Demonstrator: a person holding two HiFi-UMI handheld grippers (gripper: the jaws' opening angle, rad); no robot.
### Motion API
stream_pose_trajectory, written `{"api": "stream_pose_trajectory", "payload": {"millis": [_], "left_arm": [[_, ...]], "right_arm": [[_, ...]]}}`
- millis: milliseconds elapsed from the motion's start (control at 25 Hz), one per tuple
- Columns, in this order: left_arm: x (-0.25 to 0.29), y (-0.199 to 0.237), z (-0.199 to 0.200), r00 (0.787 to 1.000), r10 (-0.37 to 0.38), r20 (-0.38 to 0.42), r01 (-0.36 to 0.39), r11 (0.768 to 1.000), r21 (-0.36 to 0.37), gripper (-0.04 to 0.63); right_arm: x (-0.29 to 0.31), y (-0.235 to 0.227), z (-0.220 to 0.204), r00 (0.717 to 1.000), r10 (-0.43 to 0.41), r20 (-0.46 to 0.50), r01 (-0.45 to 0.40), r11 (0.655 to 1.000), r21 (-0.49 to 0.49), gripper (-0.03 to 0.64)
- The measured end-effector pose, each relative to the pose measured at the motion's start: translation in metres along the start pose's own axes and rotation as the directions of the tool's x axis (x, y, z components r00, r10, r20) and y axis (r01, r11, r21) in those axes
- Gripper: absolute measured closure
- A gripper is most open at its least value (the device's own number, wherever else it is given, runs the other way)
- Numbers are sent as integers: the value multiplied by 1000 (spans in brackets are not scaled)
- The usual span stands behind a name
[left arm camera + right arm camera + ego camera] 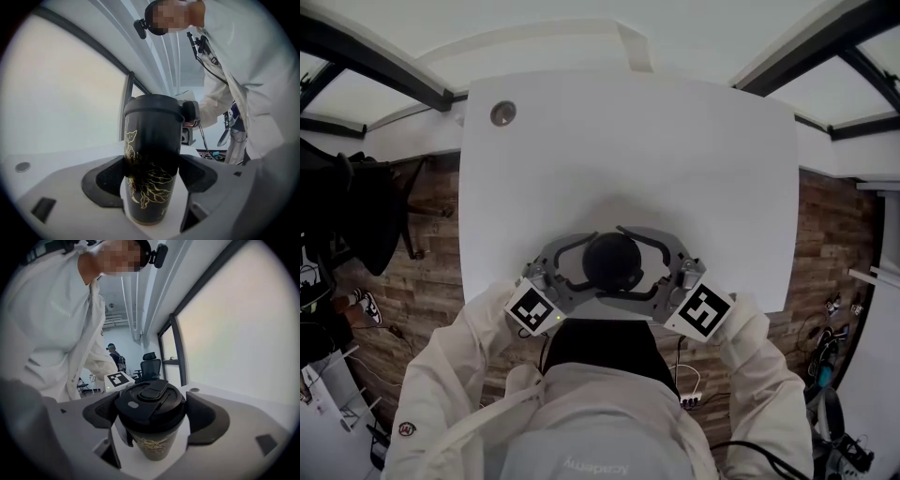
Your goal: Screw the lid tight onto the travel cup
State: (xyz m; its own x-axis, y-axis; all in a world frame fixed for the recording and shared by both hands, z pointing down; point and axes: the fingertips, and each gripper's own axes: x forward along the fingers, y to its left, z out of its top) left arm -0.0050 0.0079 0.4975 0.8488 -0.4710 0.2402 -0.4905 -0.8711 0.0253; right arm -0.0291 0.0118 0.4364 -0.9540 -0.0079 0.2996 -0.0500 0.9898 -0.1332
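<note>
The travel cup [150, 140] stood upright with its lid [149, 399] seated level on its rim. The flip tab of the lid lay flat. The white table [628, 150] lay under the cup, and the table edge nearest the person ran just beside the cup.

The left gripper [153, 172] came in from the cup's left at mid-body height. Its jaws stood wide, and both pads pressed on the cup's patterned wall. The right gripper [152, 413] came in from the cup's right, higher up. Its jaws were likewise wide and closed on the lid's rim, although contact at one pad was hard to confirm.

The step in hand appeared to be the tightening turn, with the body braced and the lid gripped. How far the thread was engaged could not be read.

The next move probably called for:
- rotating the right gripper about the cup's axis
- holding the left gripper fixed
- releasing and regripping the lid if the wrist ran out of travel
</note>
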Motion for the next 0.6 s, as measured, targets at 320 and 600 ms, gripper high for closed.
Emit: {"api": "stream_pose_trajectory", "payload": {"millis": [320,600], "left_arm": [[-3,-3,2,981,190,30,-190,982,2,229],[-4,-4,3,947,319,41,-319,948,-20,229]], "right_arm": [[-3,-9,29,866,-434,248,402,900,170,187],[-7,-9,21,697,-696,175,652,716,252,189]]}}
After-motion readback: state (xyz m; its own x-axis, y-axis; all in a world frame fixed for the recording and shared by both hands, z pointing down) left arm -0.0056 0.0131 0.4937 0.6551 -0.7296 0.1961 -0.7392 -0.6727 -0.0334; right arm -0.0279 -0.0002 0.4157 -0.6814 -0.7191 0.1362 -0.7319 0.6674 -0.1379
